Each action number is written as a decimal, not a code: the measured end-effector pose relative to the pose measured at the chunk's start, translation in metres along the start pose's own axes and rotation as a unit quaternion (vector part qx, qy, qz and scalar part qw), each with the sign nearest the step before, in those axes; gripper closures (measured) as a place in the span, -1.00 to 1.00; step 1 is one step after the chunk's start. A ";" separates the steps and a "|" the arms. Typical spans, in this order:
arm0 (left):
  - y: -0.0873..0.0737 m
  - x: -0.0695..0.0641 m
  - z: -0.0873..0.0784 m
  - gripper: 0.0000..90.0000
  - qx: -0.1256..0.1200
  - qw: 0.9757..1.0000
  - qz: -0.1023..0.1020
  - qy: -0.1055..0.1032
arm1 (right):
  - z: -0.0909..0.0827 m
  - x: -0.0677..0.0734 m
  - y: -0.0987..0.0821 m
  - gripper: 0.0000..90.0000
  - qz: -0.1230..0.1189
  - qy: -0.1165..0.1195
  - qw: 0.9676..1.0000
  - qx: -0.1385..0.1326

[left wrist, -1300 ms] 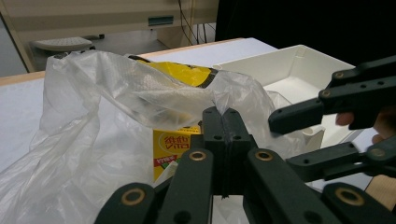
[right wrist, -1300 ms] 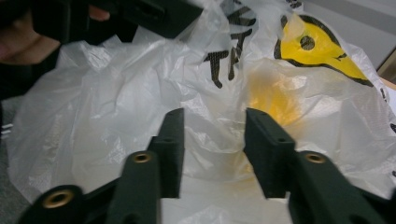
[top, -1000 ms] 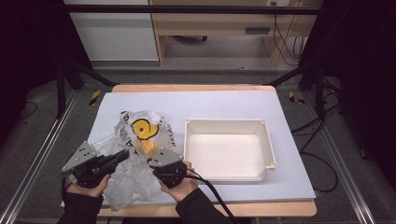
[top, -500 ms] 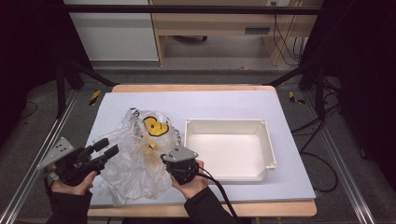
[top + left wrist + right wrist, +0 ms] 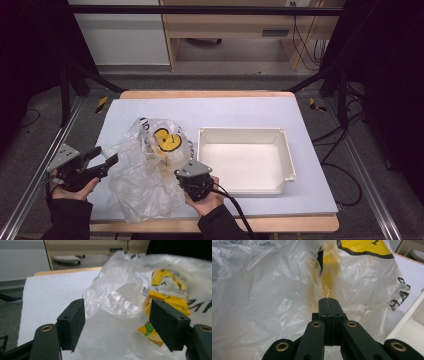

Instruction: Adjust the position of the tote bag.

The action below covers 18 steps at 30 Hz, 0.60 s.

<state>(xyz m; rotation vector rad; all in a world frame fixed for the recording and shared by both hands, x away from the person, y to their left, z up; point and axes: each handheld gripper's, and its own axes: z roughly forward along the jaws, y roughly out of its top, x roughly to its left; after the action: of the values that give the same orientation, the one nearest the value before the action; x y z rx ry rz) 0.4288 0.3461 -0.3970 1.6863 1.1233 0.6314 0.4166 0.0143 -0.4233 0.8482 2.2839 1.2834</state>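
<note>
While the right gripper (image 5: 329,302) clenches its fingers on the plastic bag's (image 5: 145,175) film, the left gripper (image 5: 117,325) has just been opening; bag folds lie between its released fingers, untouched, on the table (image 5: 240,107).

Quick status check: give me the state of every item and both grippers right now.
plastic bag: crumpled, lying on the table, something yellow inside.
white tray: upright, empty, right of the bag.
left gripper: jaws have just been opening, now wide; bag film lies between the pads, not pressed.
right gripper: jaws shut, at the bag's right edge, apparently pinching its film.
</note>
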 end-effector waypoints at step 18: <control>-0.013 0.009 -0.002 0.98 0.053 0.999 -0.006 0.004 | 0.026 0.003 -0.014 1.00 0.031 -0.038 0.999 0.015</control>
<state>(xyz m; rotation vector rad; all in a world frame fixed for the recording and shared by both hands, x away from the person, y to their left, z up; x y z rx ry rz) 0.4262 0.3566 -0.4092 1.7669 1.1893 0.5807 0.4253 0.0266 -0.4488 0.9693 2.2385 1.2241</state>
